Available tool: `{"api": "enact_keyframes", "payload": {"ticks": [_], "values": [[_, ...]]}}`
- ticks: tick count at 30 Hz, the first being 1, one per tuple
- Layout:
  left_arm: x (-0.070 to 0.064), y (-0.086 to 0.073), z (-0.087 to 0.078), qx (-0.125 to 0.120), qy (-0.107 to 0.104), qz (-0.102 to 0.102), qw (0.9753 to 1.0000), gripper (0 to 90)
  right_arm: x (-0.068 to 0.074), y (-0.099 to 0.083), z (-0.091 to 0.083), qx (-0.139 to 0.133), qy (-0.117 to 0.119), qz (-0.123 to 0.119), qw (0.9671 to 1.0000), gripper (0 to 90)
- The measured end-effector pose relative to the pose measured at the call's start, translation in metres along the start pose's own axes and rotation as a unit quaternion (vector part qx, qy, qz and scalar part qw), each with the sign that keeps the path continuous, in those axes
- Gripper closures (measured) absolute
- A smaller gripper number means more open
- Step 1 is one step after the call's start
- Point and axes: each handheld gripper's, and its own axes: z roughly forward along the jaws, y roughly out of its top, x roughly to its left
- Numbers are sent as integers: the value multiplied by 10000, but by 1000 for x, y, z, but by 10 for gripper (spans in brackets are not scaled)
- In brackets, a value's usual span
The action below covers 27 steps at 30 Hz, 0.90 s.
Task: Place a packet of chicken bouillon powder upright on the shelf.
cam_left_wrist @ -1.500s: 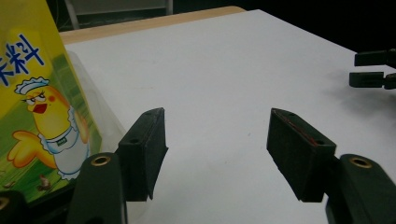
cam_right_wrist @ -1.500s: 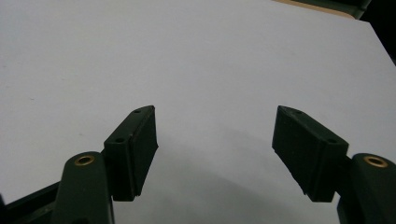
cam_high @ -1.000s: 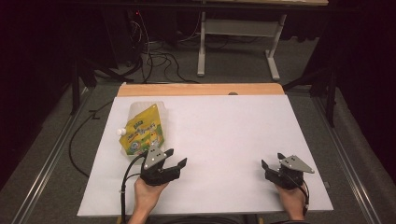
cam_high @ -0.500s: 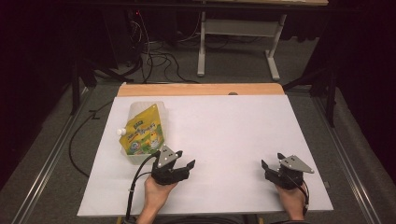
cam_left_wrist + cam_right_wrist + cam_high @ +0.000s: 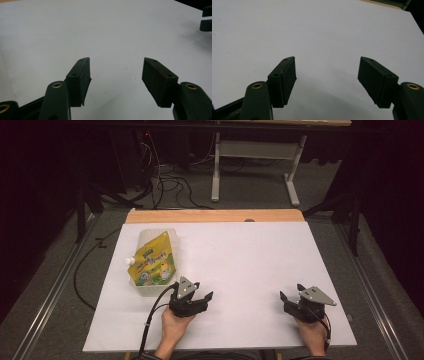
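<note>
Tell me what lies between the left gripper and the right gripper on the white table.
Nothing: in the high view, bare white table separates the left gripper from the right gripper.

The left gripper point(image 5: 200, 299) sits low, held from below by the left hand point(image 5: 175, 324), jaws spread wide with nothing between them. The right gripper point(image 5: 286, 301), well apart in the right hand point(image 5: 312, 332), also gapes empty.

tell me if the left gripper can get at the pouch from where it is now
Probably yes. The left gripper is open and holds nothing, and the pouch lies in a clear tray just up and left of it. Nothing stands between them, though the jaws point away from it, so the hand must turn.
</note>
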Motion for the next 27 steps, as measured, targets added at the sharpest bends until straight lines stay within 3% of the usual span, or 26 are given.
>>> {"api": "enact_keyframes", "payload": {"ticks": [8, 14, 20, 24, 27], "values": [[0, -3, 11, 5, 157, 45, 9999, 393, 0, 0, 0, 1, 2, -14, 10000, 313], [4, -6, 22, 199, 204, -14, 9996, 358, 0, 0, 0, 5, 2, -14, 10000, 312], [5, -8, 23, 42, 316, -67, 9995, 355, 0, 0, 0, 6, -6, -13, 10000, 313], [7, -9, 20, -69, 277, -201, 9994, 359, 0, 0, 0, -7, 0, 1, 10000, 313], [6, -10, 19, -97, 283, -193, 9994, 365, 0, 0, 0, -7, 4, 8, 10000, 313]]}}
